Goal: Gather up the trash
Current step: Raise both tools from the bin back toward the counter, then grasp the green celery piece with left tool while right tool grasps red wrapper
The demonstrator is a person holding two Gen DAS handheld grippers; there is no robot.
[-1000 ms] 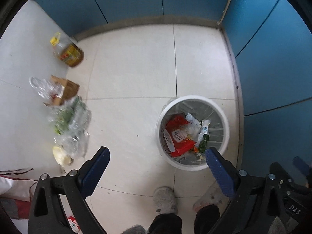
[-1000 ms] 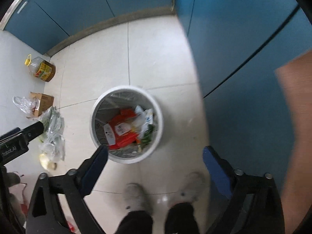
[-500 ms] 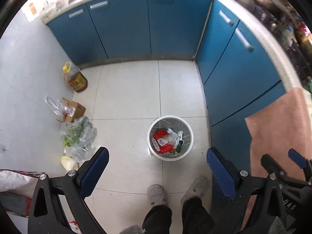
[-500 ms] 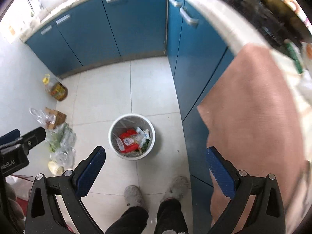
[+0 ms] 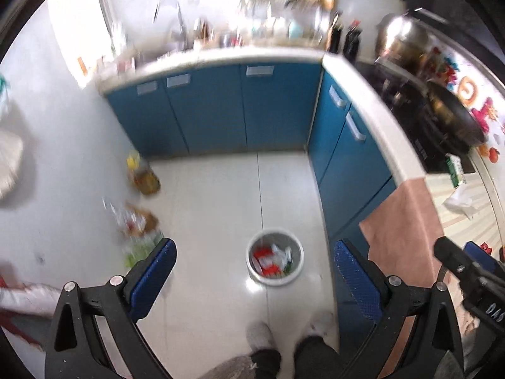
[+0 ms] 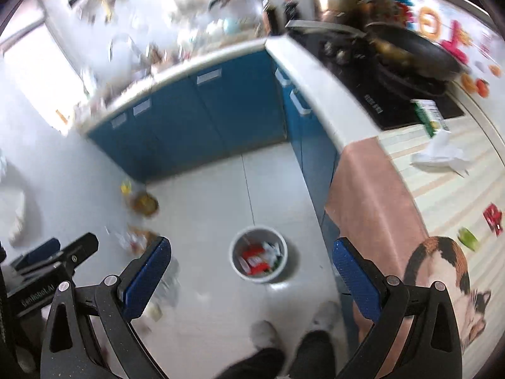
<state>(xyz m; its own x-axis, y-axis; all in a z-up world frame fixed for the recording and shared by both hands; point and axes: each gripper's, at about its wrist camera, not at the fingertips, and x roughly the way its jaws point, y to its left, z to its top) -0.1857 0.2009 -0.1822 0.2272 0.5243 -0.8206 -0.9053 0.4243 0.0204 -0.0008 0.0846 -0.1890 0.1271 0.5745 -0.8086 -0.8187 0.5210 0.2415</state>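
A white trash bin point(image 5: 275, 281) point(image 6: 262, 279) stands on the floor far below, with red and white wrappers inside. My left gripper point(image 5: 252, 251) hangs high above it, open and empty. At the same height my right gripper point(image 6: 251, 246) is also open and empty. On the striped counter cloth to the right lie a crumpled white paper point(image 6: 442, 154) point(image 5: 459, 203), a green carton point(image 6: 430, 118) point(image 5: 454, 170), a red wrapper point(image 6: 493, 218) and a small green item point(image 6: 468, 238).
Blue cabinets point(image 5: 221, 110) line the back and right. An oil bottle point(image 5: 143, 175), a cardboard box and plastic bags point(image 5: 135, 221) sit along the left wall. A stove with a dark pan point(image 6: 410, 53) is at the right. The person's feet point(image 5: 284, 338) stand near the bin.
Both grippers have risen well away from the bin, which now looks much smaller. The countertop, stove and the litter on the counter cloth have come into view. Both stay open.
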